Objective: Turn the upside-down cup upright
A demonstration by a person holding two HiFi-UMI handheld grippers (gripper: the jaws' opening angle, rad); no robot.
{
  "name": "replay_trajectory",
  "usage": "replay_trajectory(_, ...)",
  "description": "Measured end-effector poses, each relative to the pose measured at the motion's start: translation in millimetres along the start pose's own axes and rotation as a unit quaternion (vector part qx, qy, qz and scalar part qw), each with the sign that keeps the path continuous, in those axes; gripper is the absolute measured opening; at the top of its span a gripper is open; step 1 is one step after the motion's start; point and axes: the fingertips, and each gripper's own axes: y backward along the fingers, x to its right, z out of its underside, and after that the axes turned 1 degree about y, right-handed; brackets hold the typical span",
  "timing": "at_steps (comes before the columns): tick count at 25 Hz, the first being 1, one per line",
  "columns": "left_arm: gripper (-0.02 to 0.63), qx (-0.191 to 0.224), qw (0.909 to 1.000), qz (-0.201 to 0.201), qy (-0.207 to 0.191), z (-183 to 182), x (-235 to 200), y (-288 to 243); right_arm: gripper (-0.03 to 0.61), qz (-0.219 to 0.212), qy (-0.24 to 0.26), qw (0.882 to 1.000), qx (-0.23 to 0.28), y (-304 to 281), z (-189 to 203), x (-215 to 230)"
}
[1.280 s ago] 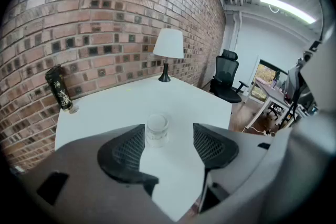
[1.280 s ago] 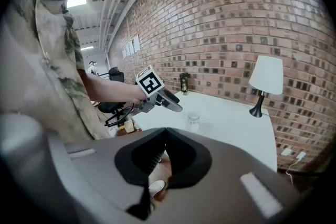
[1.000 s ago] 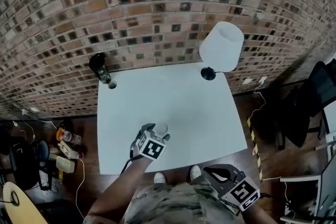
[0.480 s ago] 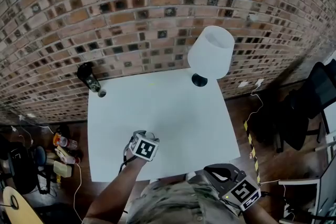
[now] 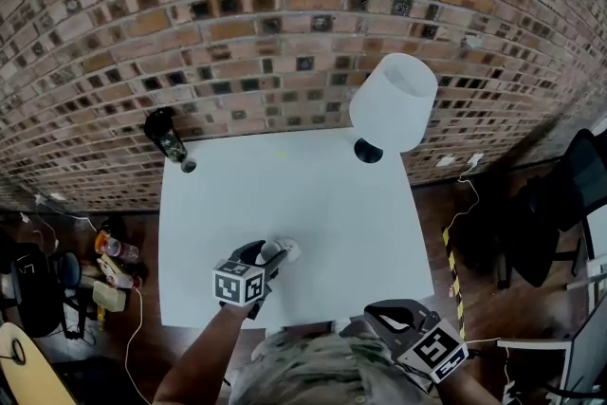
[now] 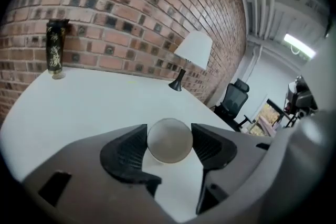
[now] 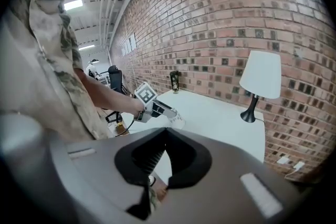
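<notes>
The ribbed black jaws of the left gripper (image 5: 273, 254) are closing on the small, round, translucent cup (image 6: 169, 140) (the pads already press on both its sides) over the near part of the smooth white table (image 5: 313, 194). The right gripper (image 7: 166, 136) has its jaws together and holds nothing.

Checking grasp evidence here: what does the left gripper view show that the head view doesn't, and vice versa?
Left gripper view only: the fingers closing against both sides of the cup, its round end facing the camera. Head view only: the right gripper, held off the near edge of the white table; floor clutter. Both: the cup, table, lamp, dark bottle, brick wall.
</notes>
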Motion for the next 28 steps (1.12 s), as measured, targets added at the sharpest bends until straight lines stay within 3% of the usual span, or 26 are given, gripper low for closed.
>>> replay_trajectory(4,0.270,0.036,0.9987,0.020,0.030,9.6,-11.4,11.4,0.003,-0.001,0.007,1.000,-0.011,-3.6,1.9,-1.6)
replay_trajectory(7,0.270,0.038,0.9987,0.031,0.016,18.7,-15.6,20.3,0.003,0.000,0.005,1.000,-0.018,-8.5,4.7,-4.6)
replay_trajectory(13,0.268,-0.024,0.9964,0.035,-0.073,50.8,-22.1,29.5,0.003,-0.011,0.013,1.000,-0.017,-21.6,-6.2,-18.1)
replay_trajectory(19,0.267,-0.114,0.9719,0.001,-0.206,81.2,-41.2,28.4,0.003,-0.006,0.004,1.000,-0.019,-28.0,-12.1,-26.9)
replay_trajectory(22,0.267,-0.137,0.9629,-0.007,-0.233,87.6,-46.0,25.1,0.003,0.000,-0.001,1.000,-0.019,-28.1,-10.6,-27.8)
replay_trajectory(28,0.265,-0.163,0.9539,-0.007,-0.252,93.7,-48.9,23.2,0.003,0.011,-0.007,1.000,-0.015,-25.5,-9.9,-29.8)
